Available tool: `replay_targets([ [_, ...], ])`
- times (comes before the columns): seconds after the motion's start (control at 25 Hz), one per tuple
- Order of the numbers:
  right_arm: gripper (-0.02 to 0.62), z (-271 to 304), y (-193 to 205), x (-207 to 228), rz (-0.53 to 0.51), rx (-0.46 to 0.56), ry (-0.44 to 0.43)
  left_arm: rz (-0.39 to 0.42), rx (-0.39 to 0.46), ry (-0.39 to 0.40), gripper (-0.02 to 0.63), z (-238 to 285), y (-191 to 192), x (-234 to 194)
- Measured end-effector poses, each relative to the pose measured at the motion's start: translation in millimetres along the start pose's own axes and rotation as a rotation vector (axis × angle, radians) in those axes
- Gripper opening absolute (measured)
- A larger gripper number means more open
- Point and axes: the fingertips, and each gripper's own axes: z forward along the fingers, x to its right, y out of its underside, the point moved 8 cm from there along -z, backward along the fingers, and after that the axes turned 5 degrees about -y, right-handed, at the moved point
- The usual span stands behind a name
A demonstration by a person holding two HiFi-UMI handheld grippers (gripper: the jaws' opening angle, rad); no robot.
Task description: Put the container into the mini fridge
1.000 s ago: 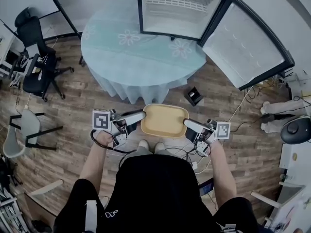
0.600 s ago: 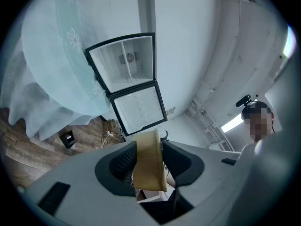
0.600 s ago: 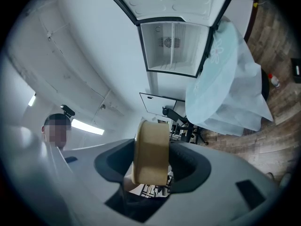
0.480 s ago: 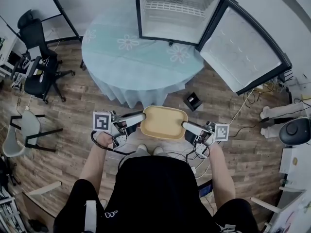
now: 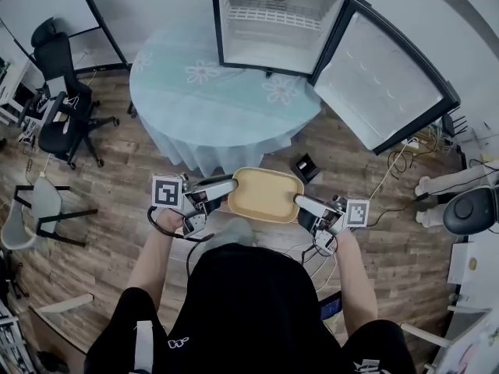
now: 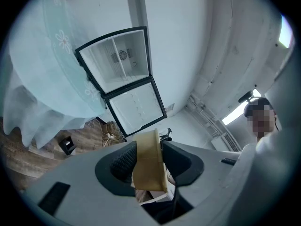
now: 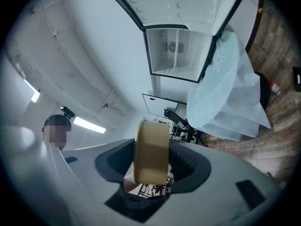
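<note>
The container is held level above the floor, its long axis running side to side. Its left end wall is clamped by the left gripper and its right end wall by the right gripper. The mini fridge is seen straight ahead and well apart on the table, its door swung open to the right. It is judged about equally far from both grippers.
</note>
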Motion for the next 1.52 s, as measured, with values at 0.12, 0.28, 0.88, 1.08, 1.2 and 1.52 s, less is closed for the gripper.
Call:
replay_targets([
  [0.12,0.23,-0.1,-3.9,-0.9,0.0,0.016,-0.004,-0.015,0.006,0.006,0.186,3.5,-4.1,-0.9],
  [0.28,0.23,3.4,-24.2,14.5,0.002,0.021,0.012,-0.026,0.012,0.012,0.186,11.5,-21.8,-17.5],
  [0.88,0.23,58.0,-143.6,82.0,0.052,0.058,0.06,-0.115,-0.028,0.011,0.184,42.8,-150.0,-101.6],
  [1.08,0.23,80.9,-174.9,94.4,0.059,0.064,0.069,-0.102,-0.041,0.017,0.183,46.0,-191.9,-118.7],
  [1.2,0.23,95.2,-195.8,101.0,0.057,0.052,0.078,-0.084,-0.039,0.022,0.183,46.5,-214.5,-129.1],
  [1.52,0.23,115.7,-244.6,115.8,0.024,0.03,0.106,-0.073,-0.028,0.034,0.178,59.4,-263.5,-154.2],
])
